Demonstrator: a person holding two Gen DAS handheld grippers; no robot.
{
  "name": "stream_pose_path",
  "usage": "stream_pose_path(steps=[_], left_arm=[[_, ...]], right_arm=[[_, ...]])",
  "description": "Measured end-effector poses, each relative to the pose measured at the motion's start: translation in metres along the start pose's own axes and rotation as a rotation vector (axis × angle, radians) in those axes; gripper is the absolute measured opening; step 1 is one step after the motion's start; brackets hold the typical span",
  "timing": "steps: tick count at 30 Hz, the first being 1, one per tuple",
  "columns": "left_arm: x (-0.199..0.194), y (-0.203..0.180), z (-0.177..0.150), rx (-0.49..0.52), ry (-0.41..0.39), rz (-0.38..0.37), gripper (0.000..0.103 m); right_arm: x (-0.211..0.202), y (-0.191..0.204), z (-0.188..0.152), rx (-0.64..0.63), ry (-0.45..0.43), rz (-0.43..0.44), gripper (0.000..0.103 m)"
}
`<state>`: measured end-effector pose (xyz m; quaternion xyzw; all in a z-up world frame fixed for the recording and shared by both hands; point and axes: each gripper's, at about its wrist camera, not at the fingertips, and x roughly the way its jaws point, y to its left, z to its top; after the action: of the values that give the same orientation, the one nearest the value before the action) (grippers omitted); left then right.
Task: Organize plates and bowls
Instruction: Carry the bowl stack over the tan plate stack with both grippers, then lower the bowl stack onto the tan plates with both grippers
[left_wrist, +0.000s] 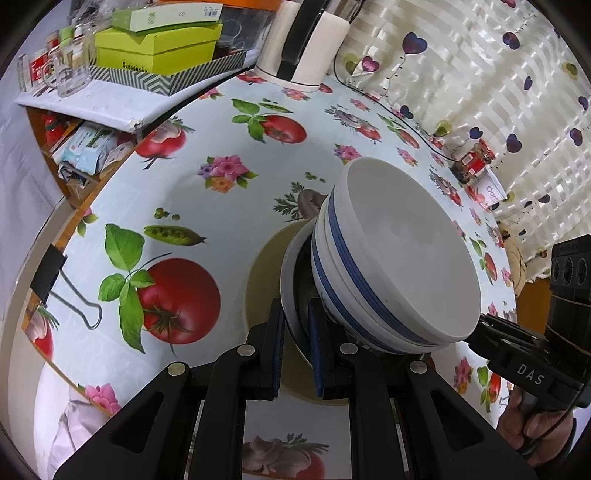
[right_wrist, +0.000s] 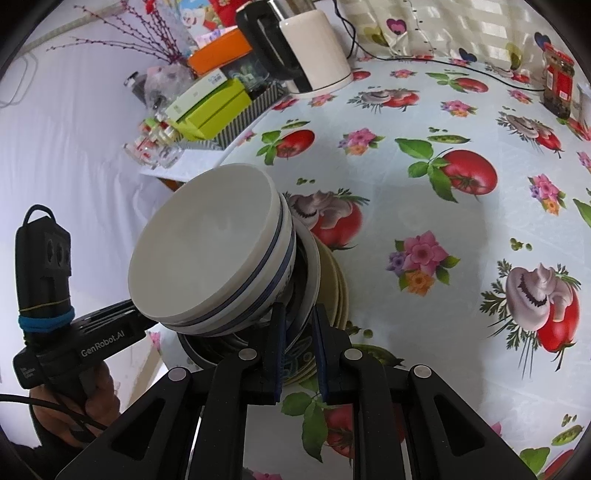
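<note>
Fingers (left_wrist: 316, 343) of both grippers, marked "DAS" and "GenRobot.AI", clamp the stacked plates' (right_wrist: 314, 266) rims.

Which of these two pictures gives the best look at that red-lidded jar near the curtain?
The right wrist view. There the jar stands upright and unblocked at the far edge of the table, its red lid, red label and dark contents clear. In the left wrist view the jar is smaller, squeezed against the curtain and tilted by the lens.

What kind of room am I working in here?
Most likely a home kitchen or dining area: a tablecloth printed with vegetables, an electric kettle, a curtain with hearts, and stacked bowls held between both grippers.
</note>
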<state>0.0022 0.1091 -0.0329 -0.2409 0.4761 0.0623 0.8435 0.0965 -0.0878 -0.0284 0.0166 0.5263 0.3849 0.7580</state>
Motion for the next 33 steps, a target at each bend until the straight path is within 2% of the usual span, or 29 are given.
stream_pose_path(steps=[17, 19, 24, 33], left_arm=[[0.0, 0.003, -0.002, -0.006, -0.006, -0.001, 0.015], [-0.001, 0.003, -0.003, -0.007, -0.008, 0.004, 0.018], [-0.003, 0.005, -0.004, -0.011, -0.016, 0.017, 0.025], [-0.02, 0.004, -0.006, 0.006, -0.07, 0.063, 0.029]], right_arm=[[0.005, 0.001, -0.001, -0.021, 0.012, -0.003, 0.017], [0.002, 0.001, -0.002, -0.023, 0.007, -0.01, 0.019], [-0.006, -0.002, -0.004, -0.026, -0.01, -0.031, 0.034], [-0.017, 0.004, -0.008, -0.069, -0.029, -0.039, 0.043]])
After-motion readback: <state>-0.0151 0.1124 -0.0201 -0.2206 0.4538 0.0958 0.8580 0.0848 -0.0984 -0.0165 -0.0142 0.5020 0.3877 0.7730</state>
